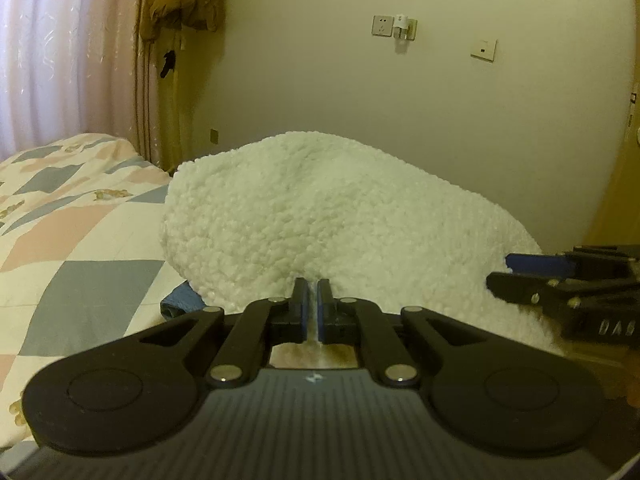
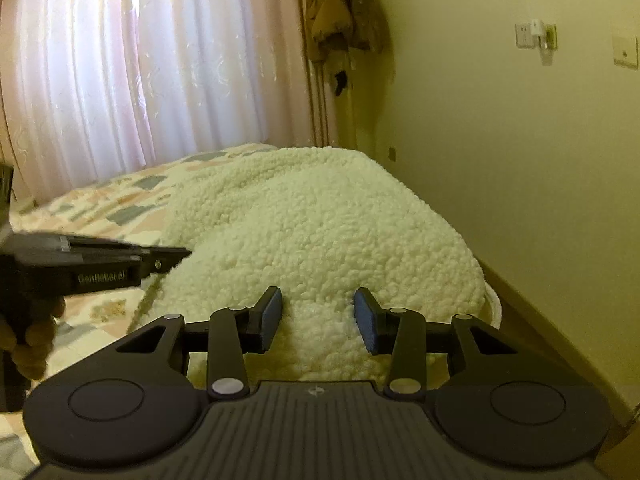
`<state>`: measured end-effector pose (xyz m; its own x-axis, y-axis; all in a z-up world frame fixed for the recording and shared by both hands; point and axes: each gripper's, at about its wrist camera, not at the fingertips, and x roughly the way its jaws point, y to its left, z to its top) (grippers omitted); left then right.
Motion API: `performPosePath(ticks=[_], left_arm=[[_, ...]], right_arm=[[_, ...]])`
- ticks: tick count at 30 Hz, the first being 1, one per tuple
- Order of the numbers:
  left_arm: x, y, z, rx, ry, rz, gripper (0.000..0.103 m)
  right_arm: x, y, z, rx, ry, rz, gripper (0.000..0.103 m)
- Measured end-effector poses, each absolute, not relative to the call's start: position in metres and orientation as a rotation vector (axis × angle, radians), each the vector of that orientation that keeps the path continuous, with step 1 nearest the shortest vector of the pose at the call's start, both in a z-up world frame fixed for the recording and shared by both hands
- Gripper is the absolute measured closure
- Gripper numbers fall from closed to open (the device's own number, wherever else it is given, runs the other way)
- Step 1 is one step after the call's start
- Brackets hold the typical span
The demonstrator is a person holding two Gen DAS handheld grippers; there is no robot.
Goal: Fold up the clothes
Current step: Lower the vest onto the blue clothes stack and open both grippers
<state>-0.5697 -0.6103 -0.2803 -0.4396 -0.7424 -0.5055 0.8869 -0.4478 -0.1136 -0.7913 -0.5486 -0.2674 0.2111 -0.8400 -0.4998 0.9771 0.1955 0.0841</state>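
Two claws: left claw [image 1: 313,300] is pinched on fleece garment [image 1: 320,216] edge dead ahead, right claw [image 2: 316,316] is spread, garment between its fingers.

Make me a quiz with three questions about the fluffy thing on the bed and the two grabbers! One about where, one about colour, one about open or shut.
1. Where does the fluffy garment lie?
A. on the bed
B. on the floor
C. on a chair

2. What colour is the fluffy garment?
A. red
B. white
C. black

3. How are the grippers set?
A. both open
B. left open, right shut
C. left shut on the garment, right open

Answers:
1 A, it rests on the patchwork quilt.
2 B, its fleece is white.
3 C, the left gripper pinches fleece between its pads, while the right gripper has its fingers spread.
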Motion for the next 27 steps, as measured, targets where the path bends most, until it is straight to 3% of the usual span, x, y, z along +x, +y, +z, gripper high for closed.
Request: performPosePath(ticks=[10, 14, 17, 18, 24, 27], left_arm=[[-0.565, -0.603, -0.260, 0.632, 0.436, -2.046, 0.092], [-0.554, -0.601, -0.239, 0.701, 0.500, -2.042, 0.089], [-0.533, -0.582, -0.215, 0.714, 0.536, -2.041, 0.078], [-0.524, -0.572, -0.205, 0.717, 0.536, -2.036, 0.074], [-0.469, -0.515, -0.152, 0.767, 0.580, -1.996, 0.063], [-0.444, -0.487, -0.124, 0.767, 0.589, -1.999, 0.052]], right_arm=[[-0.766, -0.539, -0.268, 0.465, 0.435, -1.429, 0.050], [-0.752, -0.529, -0.242, 0.514, 0.432, -1.494, 0.045], [-0.736, -0.502, -0.215, 0.536, 0.395, -1.539, 0.041], [-0.730, -0.491, -0.206, 0.549, 0.384, -1.557, 0.035], [-0.685, -0.415, -0.165, 0.748, 0.277, -1.618, 0.032], [-0.659, -0.387, -0.144, 0.775, 0.248, -1.613, 0.024]])
